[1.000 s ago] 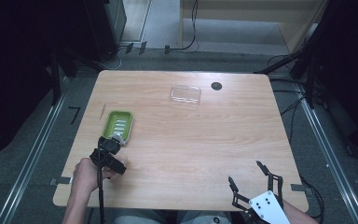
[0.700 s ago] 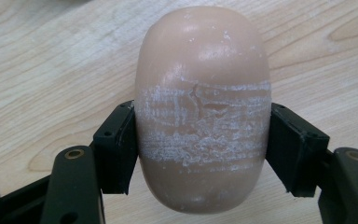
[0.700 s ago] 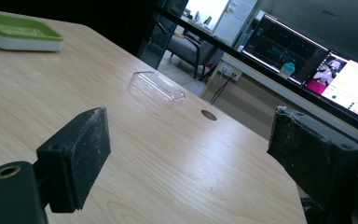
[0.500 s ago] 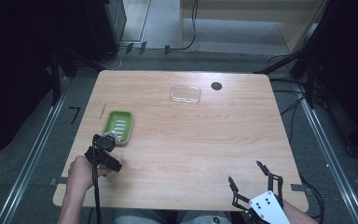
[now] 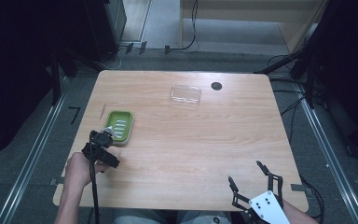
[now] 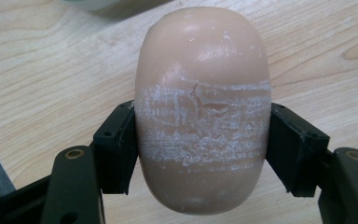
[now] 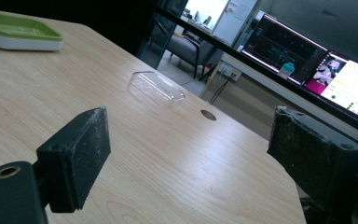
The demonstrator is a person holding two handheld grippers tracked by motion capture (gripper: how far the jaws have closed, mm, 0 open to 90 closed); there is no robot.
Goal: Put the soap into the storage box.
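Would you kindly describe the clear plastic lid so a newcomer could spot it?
On the light wooden table, look toward the far edge, beside the small dark round hole. The clear rectangular plastic lid lies there alone, transparent, unlike the opaque green soap dish at the left.

A wooden table (image 5: 186,140) carries a green soap dish (image 5: 120,126) at its left and a clear plastic lid (image 5: 185,94) near the far edge, beside a dark round hole (image 5: 216,86). The left gripper (image 5: 107,136) sits just at the dish's near end, held by a hand (image 5: 78,169); the right gripper (image 5: 248,175) hovers at the near right edge, jaws spread
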